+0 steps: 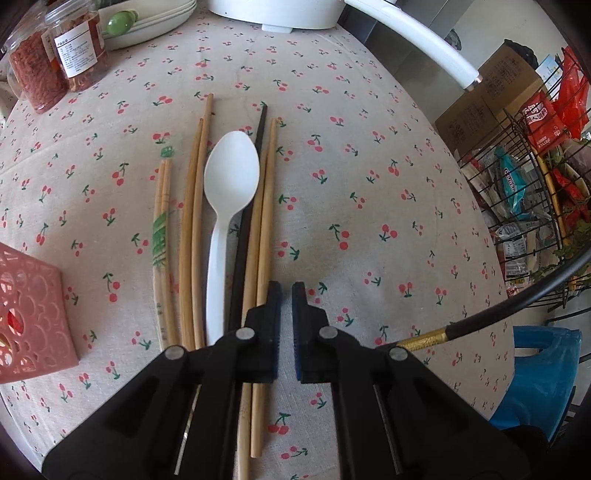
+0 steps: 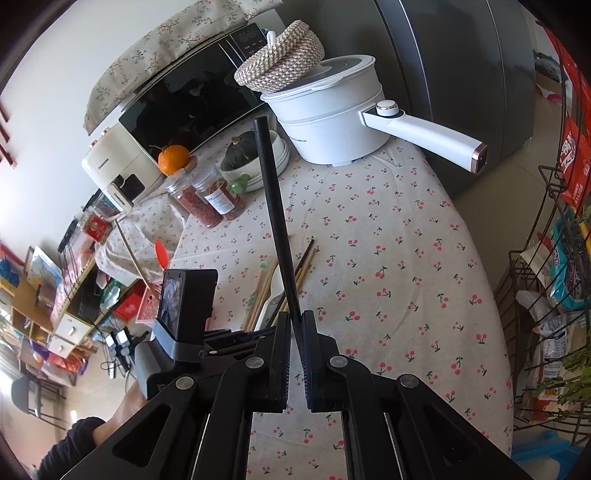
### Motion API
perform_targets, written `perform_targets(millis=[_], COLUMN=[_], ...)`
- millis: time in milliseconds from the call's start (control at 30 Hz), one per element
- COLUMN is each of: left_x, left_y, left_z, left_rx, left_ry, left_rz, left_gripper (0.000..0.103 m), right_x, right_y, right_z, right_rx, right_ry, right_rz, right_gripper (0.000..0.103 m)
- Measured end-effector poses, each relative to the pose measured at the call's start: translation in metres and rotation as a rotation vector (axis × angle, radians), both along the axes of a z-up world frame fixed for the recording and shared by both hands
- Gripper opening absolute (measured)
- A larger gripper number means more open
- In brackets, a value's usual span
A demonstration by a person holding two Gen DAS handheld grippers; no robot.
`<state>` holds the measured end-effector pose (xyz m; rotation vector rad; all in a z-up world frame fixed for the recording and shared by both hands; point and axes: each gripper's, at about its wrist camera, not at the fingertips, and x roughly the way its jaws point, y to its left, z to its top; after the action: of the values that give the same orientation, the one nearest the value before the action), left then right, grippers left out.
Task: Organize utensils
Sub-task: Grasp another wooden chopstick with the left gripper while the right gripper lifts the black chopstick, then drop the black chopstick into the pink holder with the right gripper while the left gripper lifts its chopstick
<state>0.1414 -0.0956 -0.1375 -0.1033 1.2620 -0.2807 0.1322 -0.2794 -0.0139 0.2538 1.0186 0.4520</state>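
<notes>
- A white electric pot (image 2: 328,122) with a long handle stands at the far end of the surface (image 2: 406,258), which wears a cherry-print cloth.
- A woven basket (image 2: 280,59) sits tilted on the pot's lid.
- 2 clear jars (image 1: 55,62) of reddish contents stand side by side near stacked white plates (image 1: 155,18).
- An orange (image 2: 173,158) rests beside a cream oven (image 2: 122,155).
- A dark green squash (image 2: 242,149) lies in a bowl.
- A black wire rack (image 1: 535,184) holds snack packets.

Only partly legible: "Guiwer"-like lettering on a teal packet (image 1: 511,176) in the wire rack (image 1: 524,147); jar label (image 1: 75,48) too small to read
</notes>
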Motion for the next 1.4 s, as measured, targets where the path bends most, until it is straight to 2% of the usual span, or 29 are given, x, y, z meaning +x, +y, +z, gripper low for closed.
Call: perform_targets(millis=[167,267,567,767,867,1133,1233,1400], left_x=[0.002,0.005,0.006,0.004,0.007,0.013,0.006,-0.017], left_y=[-0.005,0.0,0.002,-0.006,-0.008,-0.008,0.0,0.022], left_z=[0.013,0.01,0.005,0.004,-0.004,-0.003,0.018,0.076], left_rx=[0.01,0.04,0.055,0.126,0.131,0.117,0.089,0.009], left_ry=[-0.038,-0.031,-0.001,-0.013,0.012,-0.021,-0.084,-0.256], left_rz=[-0.01,0.002,-0.001,-0.026,-0.028,-0.029,-0.022,0.001], left_gripper=[0.007,0.007,0.007,0.007,0.007,0.008,0.008,0.008], right_x=[0.001,0.001,0.001,0.001,0.002,0.002,0.0,-0.008], right_y=[-0.004,-0.005,-0.005,-0.005,-0.005,-0.003,-0.002,0.005], right_z=[0.0,0.0,-0.002,-0.002,-0.003,-0.006,-0.003,0.014], right_rx=[0.007,0.01,0.018,0.017,0.016,0.0,0.002,0.006], right_ry=[-0.001,-0.002,0.007,0.007,0.009,0.006,-0.008,-0.073], right_rz=[-0.006,-0.009,-0.009,-0.01,-0.007,-0.013,-0.019,-0.009], right_gripper=[0.006,0.006,0.006,0.006,0.006,0.006,0.006,0.006])
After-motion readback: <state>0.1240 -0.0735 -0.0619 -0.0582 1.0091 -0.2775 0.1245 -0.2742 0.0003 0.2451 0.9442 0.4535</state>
